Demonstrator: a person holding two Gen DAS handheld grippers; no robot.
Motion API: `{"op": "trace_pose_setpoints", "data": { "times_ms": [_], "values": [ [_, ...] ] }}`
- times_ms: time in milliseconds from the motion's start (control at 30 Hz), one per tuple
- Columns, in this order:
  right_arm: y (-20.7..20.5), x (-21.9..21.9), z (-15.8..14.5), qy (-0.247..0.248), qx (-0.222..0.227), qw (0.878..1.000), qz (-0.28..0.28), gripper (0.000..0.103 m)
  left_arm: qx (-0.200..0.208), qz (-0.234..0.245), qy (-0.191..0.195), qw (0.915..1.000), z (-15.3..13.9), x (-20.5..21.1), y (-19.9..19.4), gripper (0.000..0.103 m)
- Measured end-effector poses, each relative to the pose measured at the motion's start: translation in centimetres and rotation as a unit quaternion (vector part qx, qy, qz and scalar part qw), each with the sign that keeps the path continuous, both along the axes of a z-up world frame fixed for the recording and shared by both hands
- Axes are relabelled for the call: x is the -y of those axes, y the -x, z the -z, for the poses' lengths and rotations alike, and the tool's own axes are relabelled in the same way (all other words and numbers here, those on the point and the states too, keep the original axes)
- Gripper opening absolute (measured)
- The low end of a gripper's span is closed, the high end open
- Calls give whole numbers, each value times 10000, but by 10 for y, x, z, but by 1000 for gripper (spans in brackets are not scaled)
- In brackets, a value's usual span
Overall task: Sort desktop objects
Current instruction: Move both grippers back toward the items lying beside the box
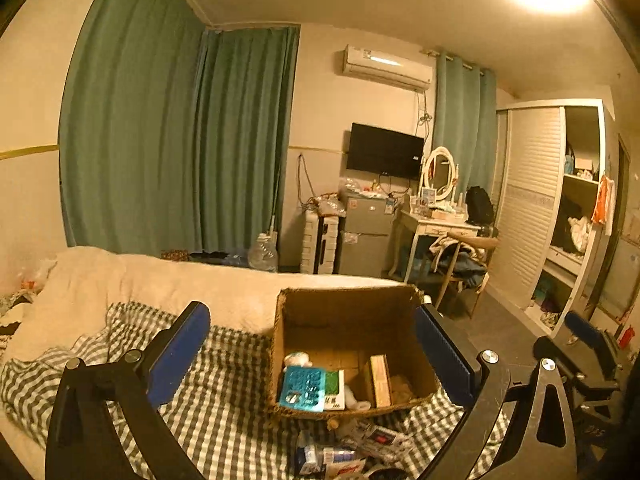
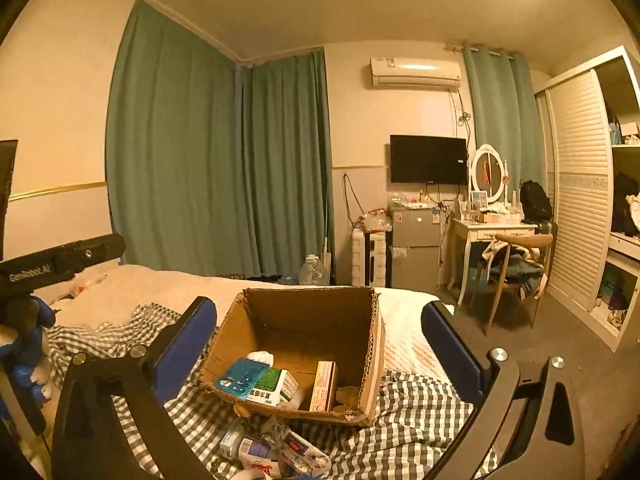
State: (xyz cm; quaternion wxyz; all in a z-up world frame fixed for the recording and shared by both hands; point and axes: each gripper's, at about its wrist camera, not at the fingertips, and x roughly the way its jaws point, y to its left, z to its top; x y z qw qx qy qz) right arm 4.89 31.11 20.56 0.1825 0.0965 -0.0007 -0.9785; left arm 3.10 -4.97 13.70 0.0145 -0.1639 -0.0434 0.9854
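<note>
An open cardboard box (image 1: pixel 348 293) (image 2: pixel 308 290) stands on a grey checked cloth (image 1: pixel 224 400) on the bed. Inside lie a teal blister pack (image 1: pixel 303 388) (image 2: pixel 240 376), a green and white carton (image 1: pixel 335 390) (image 2: pixel 276 386), a tall tan carton (image 1: pixel 380 380) (image 2: pixel 324 384) and a white wad. A heap of small packets and bottles (image 1: pixel 352 448) (image 2: pixel 272 448) lies on the cloth in front of the box. My left gripper (image 1: pixel 310 316) and my right gripper (image 2: pixel 320 310) both hover above and short of the box, open, with nothing between the blue pads.
A cream blanket (image 1: pixel 160 280) covers the bed behind the cloth. To the right are a wooden chair (image 2: pixel 516 276), a white dressing table (image 2: pixel 492 228), a small fridge (image 2: pixel 416 248) and a wardrobe (image 2: pixel 580 184). The right gripper's body (image 1: pixel 580 332) shows at the left wrist view's right edge.
</note>
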Motion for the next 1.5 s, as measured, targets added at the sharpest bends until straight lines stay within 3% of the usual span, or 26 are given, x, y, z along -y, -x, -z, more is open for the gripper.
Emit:
{"op": "trace_pose_setpoints", "data": {
  "times_ms": [267,400,500,767,1000,1167,1400,1500],
  "values": [
    [-13,1,7,-70,-53,9998,-203,103,334,-331,305,9984,40,-2,4,103],
    [-15,4,20,-165,-146,9995,-208,103,523,-444,556,9961,68,-2,13,103],
    [-8,9,38,-252,35,9992,-309,103,635,-403,674,9949,91,-2,17,103],
    [19,10,83,-197,369,9989,-199,103,1387,-214,461,9890,162,7,41,99],
    [40,15,128,-450,853,9932,-650,100,2292,-54,412,9725,221,3,65,99],
    [62,18,158,-478,1369,9865,-767,99,2663,-47,529,9624,256,-2,78,94],
    [87,16,192,-576,1844,9782,-765,97,2932,-9,564,9544,277,-5,93,94],
    [96,20,202,-664,1996,9745,-785,91,3045,-31,647,9503,282,-8,100,94]
  ]
}}
